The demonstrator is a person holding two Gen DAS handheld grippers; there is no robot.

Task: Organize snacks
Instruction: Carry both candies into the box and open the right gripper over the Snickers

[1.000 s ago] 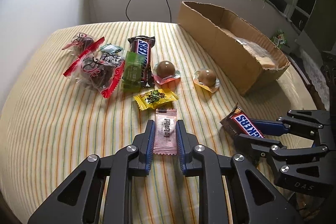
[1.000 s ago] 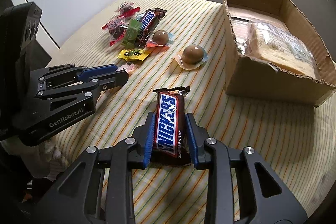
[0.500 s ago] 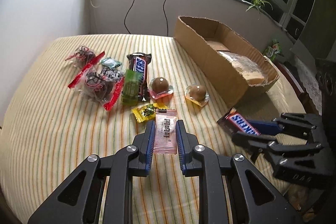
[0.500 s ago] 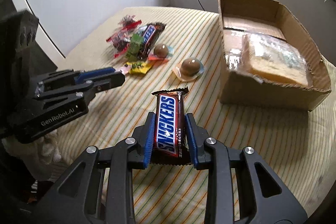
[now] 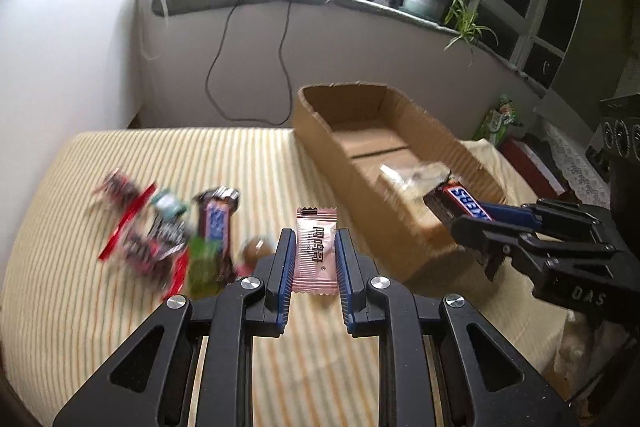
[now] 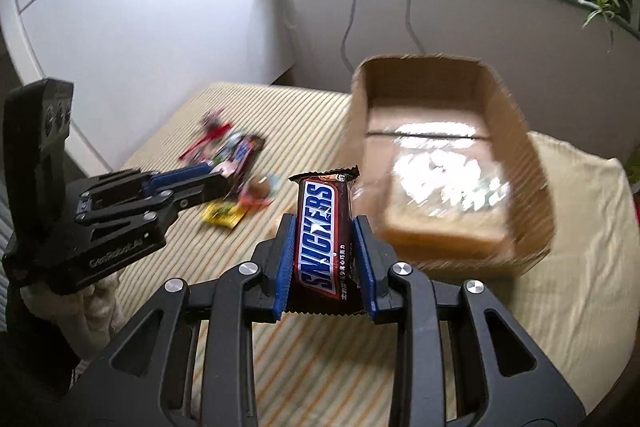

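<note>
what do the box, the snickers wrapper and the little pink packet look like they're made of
Box: brown corrugated cardboard, matte, with ragged cut edges. Snickers wrapper: glossy brown plastic film, probably foil-lined, with crimped zigzag ends and sheen. Pink packet: thin plastic film, satin finish, serrated top and bottom seals; paper cannot be ruled out.

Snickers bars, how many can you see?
2. One Snickers bar is gripped in the right tool; another Snickers bar lies in the blurry snack pile. More may hide underneath.
</note>
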